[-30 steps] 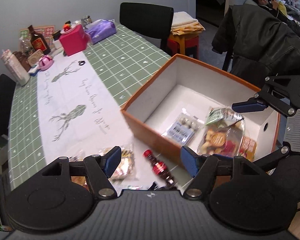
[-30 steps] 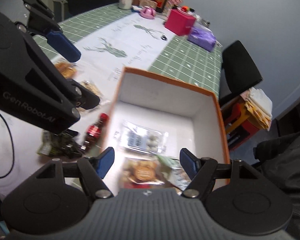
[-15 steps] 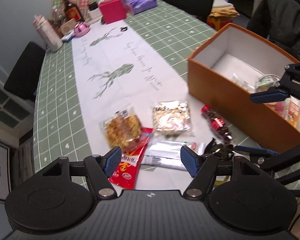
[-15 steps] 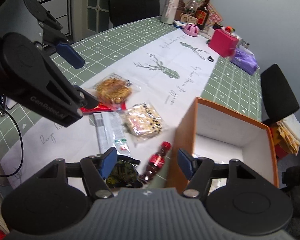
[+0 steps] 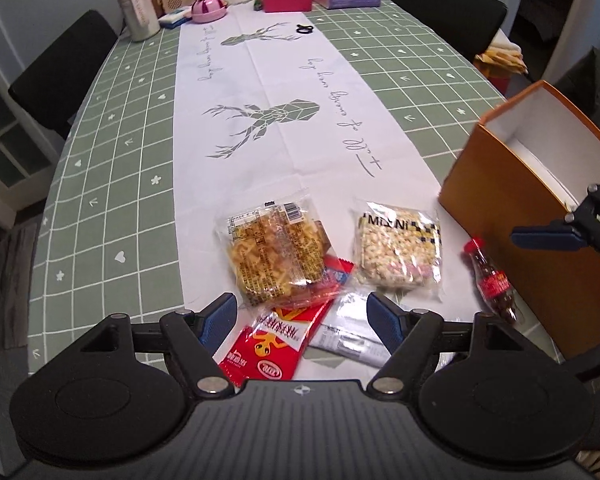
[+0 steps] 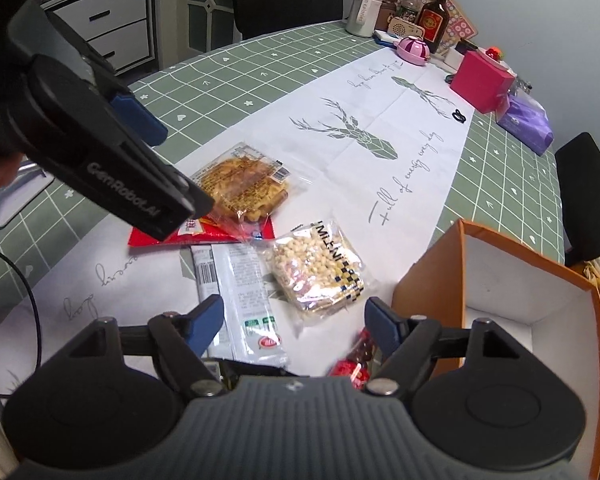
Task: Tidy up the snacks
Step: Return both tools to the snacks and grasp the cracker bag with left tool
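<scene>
The left gripper (image 5: 302, 316) hangs wide apart and holds nothing. It sits over the near edge of the table (image 5: 112, 168). Right in front of its tips lies the yellow cracker pack (image 5: 278, 258). The pack is just ahead, a little past the tips and in line with the gap between them. This is the thing the left gripper is nearest to, so I think it is the next one to pick.

The cracker pack is a clear, shiny bag, almost square, and it looks crinkly and soft. It lies on top of a flat red snack bag (image 5: 274, 342). The red bag is long, and it points from the pack toward the near edge. So a grab here could pinch both bags.

To the right lies the puffed rice bar (image 5: 400, 254), also in a clear wrap, square and bumpy. Next to the red bag is a silver pack (image 6: 240, 300), long and flat, running toward the near edge. A small cola bottle (image 5: 492, 280) lies on its side just beside the orange box (image 5: 516, 236). It is round and smooth and could roll.

The right gripper (image 6: 294, 326) is wide apart too, with nothing in it. It is near the rice bar and the silver pack.

The orange box is stiff card, white inside. It stands by the right edge of the table, to the right of all the snacks.
</scene>
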{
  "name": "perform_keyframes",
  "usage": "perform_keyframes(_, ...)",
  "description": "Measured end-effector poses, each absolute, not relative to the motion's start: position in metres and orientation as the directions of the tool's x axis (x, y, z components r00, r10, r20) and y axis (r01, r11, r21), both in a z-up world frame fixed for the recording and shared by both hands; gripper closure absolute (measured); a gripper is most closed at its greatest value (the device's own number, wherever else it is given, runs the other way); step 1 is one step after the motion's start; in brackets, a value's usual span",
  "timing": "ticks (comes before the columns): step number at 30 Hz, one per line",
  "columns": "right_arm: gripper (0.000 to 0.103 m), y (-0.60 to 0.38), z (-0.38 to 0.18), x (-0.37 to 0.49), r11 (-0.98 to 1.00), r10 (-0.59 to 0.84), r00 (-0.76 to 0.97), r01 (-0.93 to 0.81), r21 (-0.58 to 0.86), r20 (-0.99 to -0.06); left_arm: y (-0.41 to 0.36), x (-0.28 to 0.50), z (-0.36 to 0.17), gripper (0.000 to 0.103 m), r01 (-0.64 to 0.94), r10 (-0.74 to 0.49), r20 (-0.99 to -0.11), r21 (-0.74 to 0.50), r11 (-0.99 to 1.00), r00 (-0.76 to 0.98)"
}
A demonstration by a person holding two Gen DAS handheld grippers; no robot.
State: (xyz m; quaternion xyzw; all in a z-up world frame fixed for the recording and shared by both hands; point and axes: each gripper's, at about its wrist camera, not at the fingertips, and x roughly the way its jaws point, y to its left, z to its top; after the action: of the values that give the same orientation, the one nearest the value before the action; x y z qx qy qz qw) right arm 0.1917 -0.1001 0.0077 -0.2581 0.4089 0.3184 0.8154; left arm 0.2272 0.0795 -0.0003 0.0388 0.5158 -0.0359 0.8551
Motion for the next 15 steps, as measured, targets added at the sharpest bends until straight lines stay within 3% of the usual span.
perform_keyframes(15,0.028,-0.067,-0.026,0.228,0.588,0.243,0.474,-0.766,-0.259,-0.847,0.102,0.271,-0.047,0.015,-0.087,-0.041,-0.891,-0.089,0.992,0.452)
